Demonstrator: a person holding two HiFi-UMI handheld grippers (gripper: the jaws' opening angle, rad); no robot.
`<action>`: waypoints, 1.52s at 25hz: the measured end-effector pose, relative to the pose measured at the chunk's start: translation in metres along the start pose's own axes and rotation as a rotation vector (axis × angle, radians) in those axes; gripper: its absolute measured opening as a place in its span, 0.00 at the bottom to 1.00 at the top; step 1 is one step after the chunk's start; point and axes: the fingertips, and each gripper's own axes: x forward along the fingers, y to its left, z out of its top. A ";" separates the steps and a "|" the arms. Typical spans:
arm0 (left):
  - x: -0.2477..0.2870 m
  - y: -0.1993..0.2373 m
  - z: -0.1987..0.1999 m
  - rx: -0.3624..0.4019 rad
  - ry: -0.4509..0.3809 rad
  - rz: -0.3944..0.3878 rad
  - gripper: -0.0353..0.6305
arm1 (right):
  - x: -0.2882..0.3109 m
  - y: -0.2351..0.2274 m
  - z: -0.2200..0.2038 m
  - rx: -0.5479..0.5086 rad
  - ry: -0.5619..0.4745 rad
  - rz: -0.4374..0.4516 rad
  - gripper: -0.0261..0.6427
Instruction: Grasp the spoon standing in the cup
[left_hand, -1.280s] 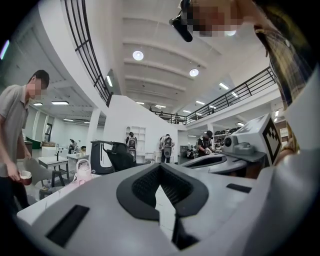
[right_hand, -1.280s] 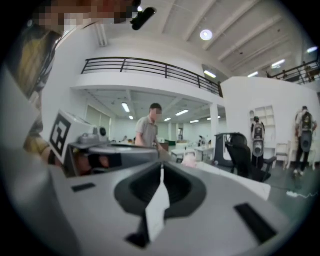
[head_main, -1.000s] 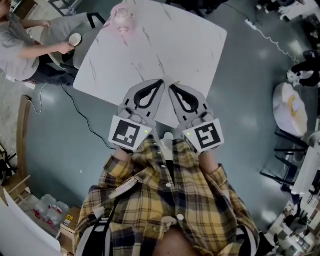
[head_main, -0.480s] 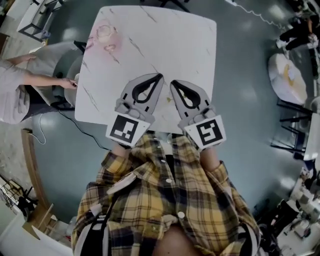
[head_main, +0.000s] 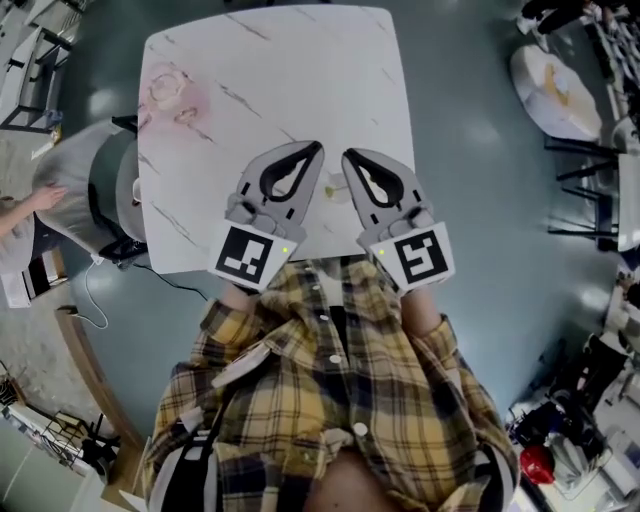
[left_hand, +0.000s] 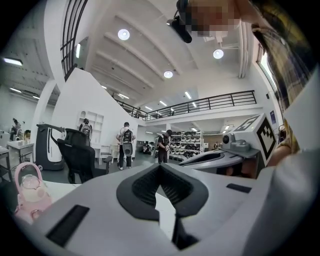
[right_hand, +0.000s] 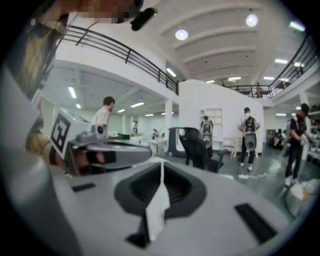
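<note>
Seen from above, we stand at the 6 o'clock edge of a white, marble-patterned bench (head_main: 300, 70), holding both tools side by side over its near edge, close to a yellow plaid shirt (head_main: 330, 400). The left tool (head_main: 313, 149) has its jaws fully together and nothing between them; its own view (left_hand: 160, 167) shows the tips meeting over bare bench. The right tool (head_main: 348, 157) is closed the same way and is also empty, as its own view (right_hand: 161, 161) shows. The pink cup (head_main: 165, 88) sits well apart from both tools, near the bench's far left corner at about 10 o'clock. In the left tool's view it appears low at 8 o'clock as a see-through pink vessel (left_hand: 31, 192) with a loop on top. The spoon is too small to make out in any view, so we cannot tell which way it leans. We judge that a spoon will be light, stiff and thin, with a smooth, rather slippery handle. The best hold is probably on the handle just above the cup's rim, with the pads squarely on its flat sides. The cup looks light, so a sideways nudge could tip or slide it. The jaws will need to open before either tool reaches in.
</note>
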 end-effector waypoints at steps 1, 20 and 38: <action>0.002 -0.002 -0.001 -0.004 0.004 -0.004 0.08 | -0.003 -0.002 -0.001 0.001 0.006 -0.006 0.09; 0.026 -0.011 -0.015 0.001 0.037 0.028 0.08 | -0.011 -0.031 -0.030 0.029 0.075 0.032 0.09; 0.028 -0.006 -0.035 -0.021 0.058 0.065 0.08 | -0.012 -0.027 -0.054 0.133 0.092 0.117 0.10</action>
